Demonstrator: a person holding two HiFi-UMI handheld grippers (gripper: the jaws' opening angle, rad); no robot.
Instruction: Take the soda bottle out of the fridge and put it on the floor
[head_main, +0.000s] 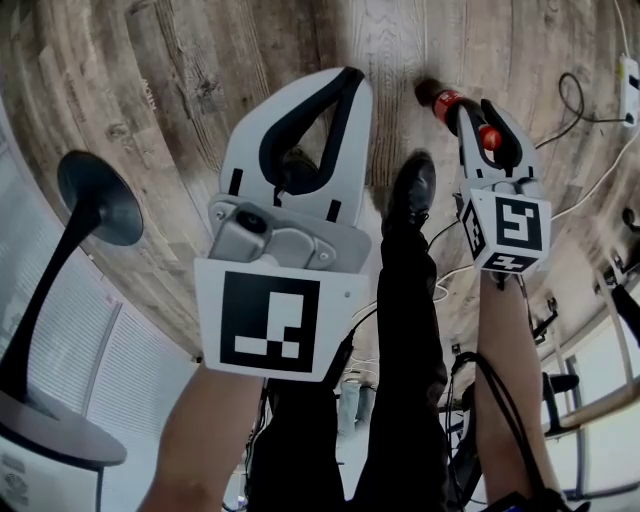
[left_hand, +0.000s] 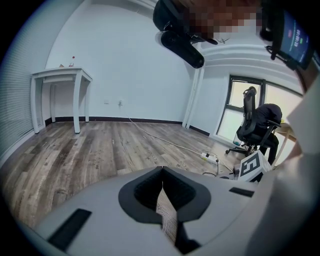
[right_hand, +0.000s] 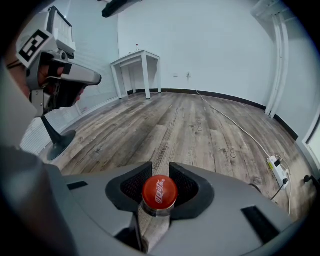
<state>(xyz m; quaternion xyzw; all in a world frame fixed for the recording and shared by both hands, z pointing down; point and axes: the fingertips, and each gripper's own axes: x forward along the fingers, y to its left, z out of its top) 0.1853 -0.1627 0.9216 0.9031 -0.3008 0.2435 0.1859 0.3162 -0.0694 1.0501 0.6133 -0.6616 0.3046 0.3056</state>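
Clamping the soda bottle (head_main: 447, 103) at the neck, the right gripper (head_main: 482, 118) has both pads pressed in just under the red cap (right_hand: 159, 191). The bottle body hangs beyond the jaws toward the wood floor (head_main: 180, 90), just right of the person's black shoe (head_main: 412, 190); contact with the floor cannot be confirmed. The left gripper (head_main: 352, 75) is just left of the shoe, jaws together and empty; a black round stand base (head_main: 100, 195) is well left of the shoe, and a white power strip (head_main: 630, 85) well right.

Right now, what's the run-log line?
left gripper: shut, empty | right gripper: shut on soda bottle neck | place: over wood floor
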